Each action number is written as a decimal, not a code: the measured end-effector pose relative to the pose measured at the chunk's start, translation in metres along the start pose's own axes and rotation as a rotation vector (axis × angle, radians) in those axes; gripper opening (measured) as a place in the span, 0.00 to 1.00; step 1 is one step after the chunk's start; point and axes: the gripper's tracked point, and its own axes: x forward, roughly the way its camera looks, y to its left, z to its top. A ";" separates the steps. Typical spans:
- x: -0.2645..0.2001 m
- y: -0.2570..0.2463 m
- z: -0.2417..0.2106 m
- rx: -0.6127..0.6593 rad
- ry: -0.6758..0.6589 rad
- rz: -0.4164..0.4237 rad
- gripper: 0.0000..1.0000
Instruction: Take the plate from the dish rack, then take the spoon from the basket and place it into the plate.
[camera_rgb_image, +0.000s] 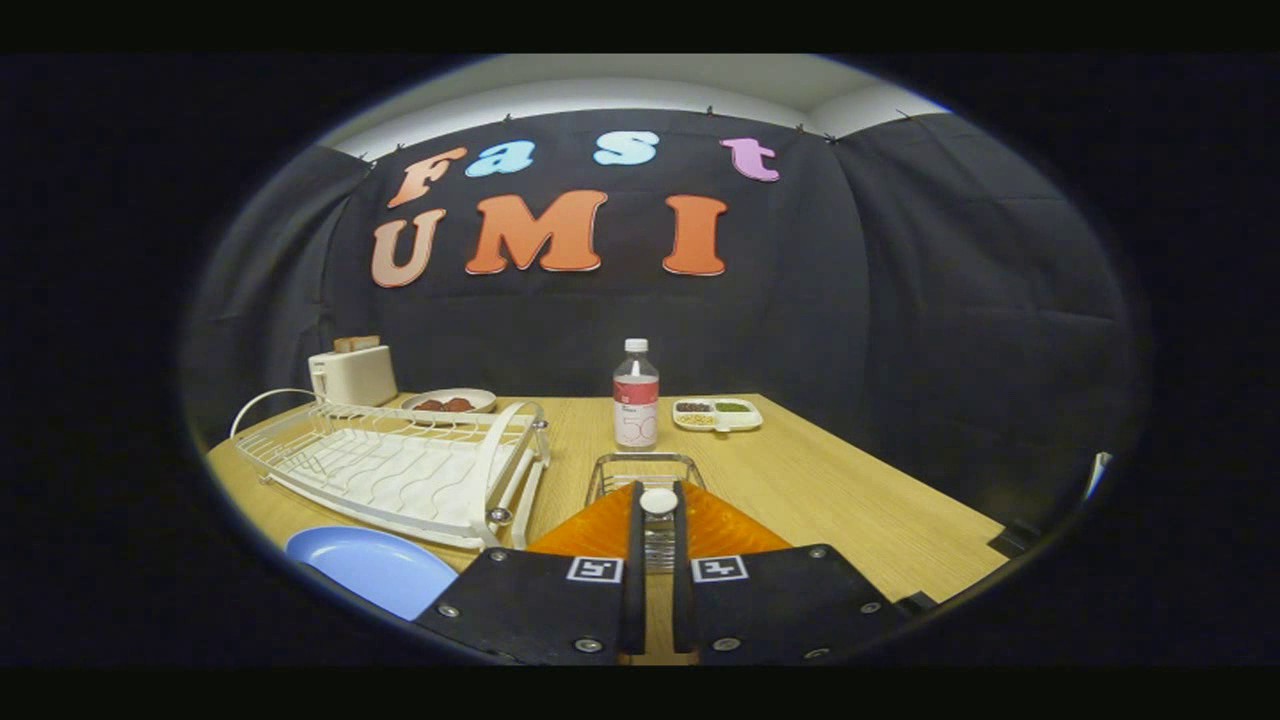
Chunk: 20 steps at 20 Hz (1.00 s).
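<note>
A white spoon (658, 502) stands between my fingertips, and only its rounded end shows. My gripper (658, 490) is shut on it, right over the small wire basket (690, 463), which sits just ahead of the fingers. The blue plate (372, 567) lies flat on the wooden table (840, 500), left of my fingers and in front of the white dish rack (400, 465). The rack's slots hold nothing.
Behind the rack stand a white toaster (352, 375) and a plate of red food (450, 402). A water bottle (636, 407) stands straight beyond the basket, with a divided snack tray (716, 413) to its right. The table's edge runs diagonally on the right.
</note>
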 end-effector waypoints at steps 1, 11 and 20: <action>-0.001 0.002 0.005 0.010 -0.003 0.015 0.10; -0.026 -0.005 0.055 0.005 -0.068 0.022 0.10; -0.076 0.019 0.092 0.078 -0.108 0.209 0.10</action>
